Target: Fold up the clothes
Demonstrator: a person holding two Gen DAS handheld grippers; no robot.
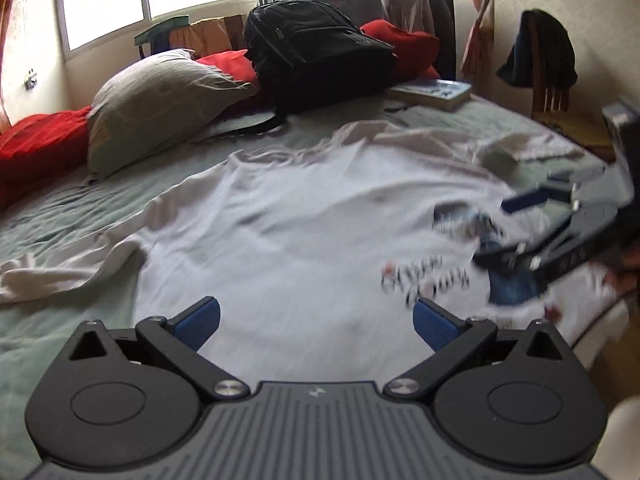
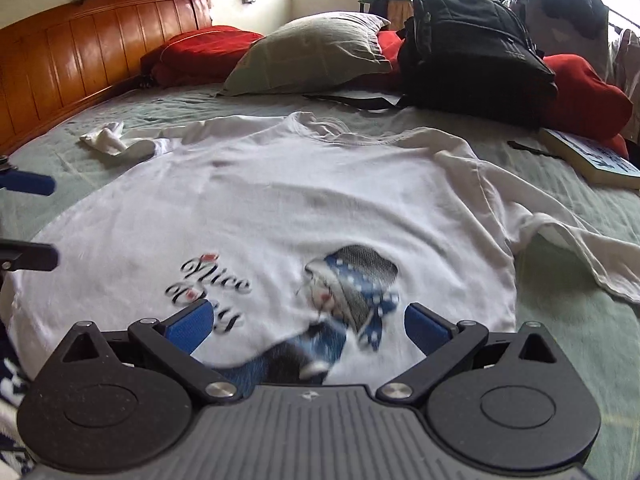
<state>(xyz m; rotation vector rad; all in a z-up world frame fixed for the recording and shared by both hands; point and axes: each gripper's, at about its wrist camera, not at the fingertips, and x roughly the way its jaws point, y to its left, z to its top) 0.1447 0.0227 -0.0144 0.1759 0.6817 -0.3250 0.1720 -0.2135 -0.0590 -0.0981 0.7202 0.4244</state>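
White cotton T-shirt lying spread flat, print up, on the green bed sheet, sleeves out; looking light, limp, prone to bunching. Left gripper hovering near the hem, jaws apart, nothing held. Right gripper hovering over the print, jaws apart, nothing held. Best holds probably hem corners or shoulder seams, though motion blur is smearing edges. Black backpack looking zipped, contents unseen
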